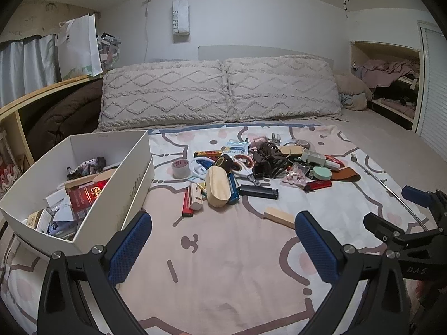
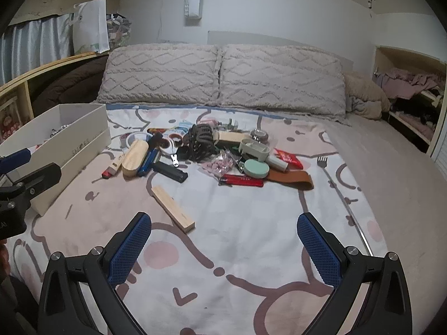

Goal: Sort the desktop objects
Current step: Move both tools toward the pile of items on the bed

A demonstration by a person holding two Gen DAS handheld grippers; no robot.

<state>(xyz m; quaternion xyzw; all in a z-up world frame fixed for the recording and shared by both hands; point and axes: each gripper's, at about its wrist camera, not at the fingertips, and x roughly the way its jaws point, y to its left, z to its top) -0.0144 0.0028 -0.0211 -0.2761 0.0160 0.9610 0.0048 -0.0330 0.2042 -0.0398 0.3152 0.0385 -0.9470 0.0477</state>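
A pink and white cartoon-print blanket (image 2: 251, 223) is covering the bed; beige diamond-textured pillows (image 2: 223, 75) are lining its head. A white box (image 1: 128, 167), pale wooden case (image 1: 218, 185) and possibly red lighter (image 2: 241, 181) are showing.

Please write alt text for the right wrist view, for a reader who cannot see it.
An open right gripper hovers empty above a bed blanket, facing a pile of small objects in front of two pillows. A wooden block lies nearest it, and a white box stands at the left.

Left gripper (image 1: 223, 247) and right gripper (image 2: 223, 248) hover side by side, fingers spread, empty.
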